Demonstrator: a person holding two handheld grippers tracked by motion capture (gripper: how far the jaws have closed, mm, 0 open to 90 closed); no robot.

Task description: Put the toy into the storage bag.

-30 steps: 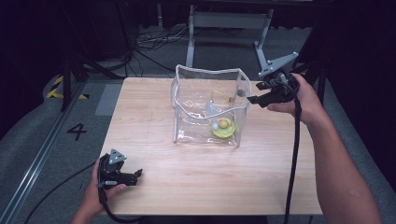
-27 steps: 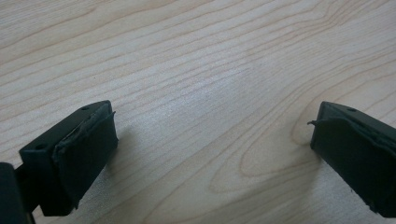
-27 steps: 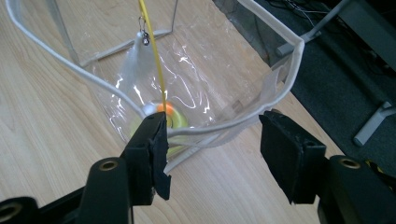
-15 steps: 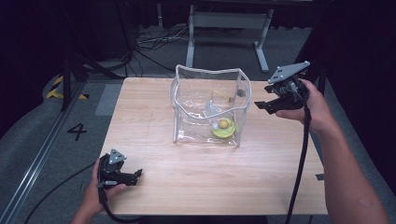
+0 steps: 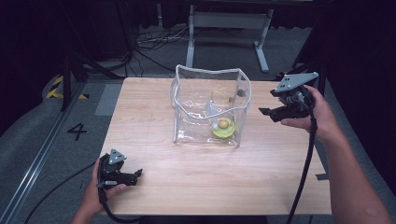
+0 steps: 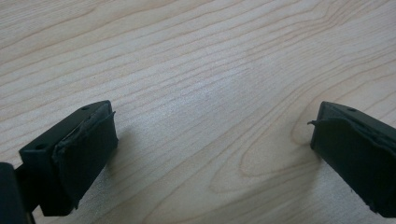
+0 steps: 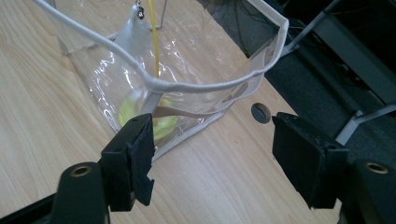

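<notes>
Right gripper [image 5: 267, 111] raised beside clear bag [image 5: 208, 108]; left gripper [image 5: 135, 175] low, both agape.

The table [image 5: 187, 186] is pale wood with wavy brown grain. The bag [image 5: 196, 100] in the middle is clear plastic trimmed in white, with a yellow-green object [image 5: 223, 128] inside. Both grippers, left [image 5: 133, 176] and right [image 5: 267, 112], are black with grey plates. The floor [image 5: 60, 140] is grey, marked with a black 4 [image 5: 77, 131].
</notes>
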